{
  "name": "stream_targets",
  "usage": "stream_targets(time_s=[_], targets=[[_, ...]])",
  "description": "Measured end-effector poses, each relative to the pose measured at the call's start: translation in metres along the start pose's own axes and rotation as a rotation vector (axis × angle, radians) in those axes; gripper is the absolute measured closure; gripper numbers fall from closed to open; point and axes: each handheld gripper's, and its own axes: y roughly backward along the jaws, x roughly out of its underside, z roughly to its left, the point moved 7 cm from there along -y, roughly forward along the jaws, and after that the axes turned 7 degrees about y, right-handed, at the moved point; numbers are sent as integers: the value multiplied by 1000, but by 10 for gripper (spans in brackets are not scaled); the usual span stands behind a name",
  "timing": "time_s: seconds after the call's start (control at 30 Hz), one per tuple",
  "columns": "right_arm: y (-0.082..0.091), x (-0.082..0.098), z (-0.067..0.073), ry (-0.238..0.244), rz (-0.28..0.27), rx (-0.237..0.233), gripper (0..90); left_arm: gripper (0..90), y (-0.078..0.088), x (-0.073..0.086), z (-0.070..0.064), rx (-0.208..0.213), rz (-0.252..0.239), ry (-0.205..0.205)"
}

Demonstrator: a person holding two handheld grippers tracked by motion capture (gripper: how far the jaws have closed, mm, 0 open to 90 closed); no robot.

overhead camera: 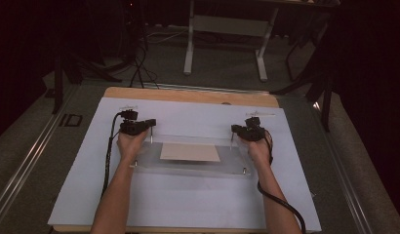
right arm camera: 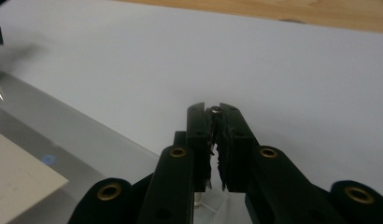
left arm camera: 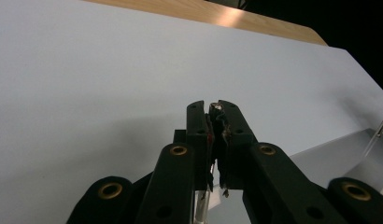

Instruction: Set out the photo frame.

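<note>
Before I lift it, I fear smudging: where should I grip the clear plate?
By the upright posts at its far corners, one per tool, from the near side. The plate lies flat with thin edges; the posts stand proud. Left tool and right tool are shut on them.

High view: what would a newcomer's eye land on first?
The clear acrylic plate with thin metal corner posts, lying mid-table on the white sheet, with a beige card at its centre. Next, the two black grippers at its far corners: the left gripper and the right gripper, each closed on a post there.
</note>
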Motion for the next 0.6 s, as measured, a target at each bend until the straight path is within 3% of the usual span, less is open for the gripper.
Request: stream_targets(time_s=[0.33, 0.6], targets=[[24, 8, 0, 102, -15, 29, 716, 845, -1, -1, 1, 5, 6, 26], [39, 26, -2, 131, -24, 35, 689, 844, -1, -1, 1, 6, 8, 33]])
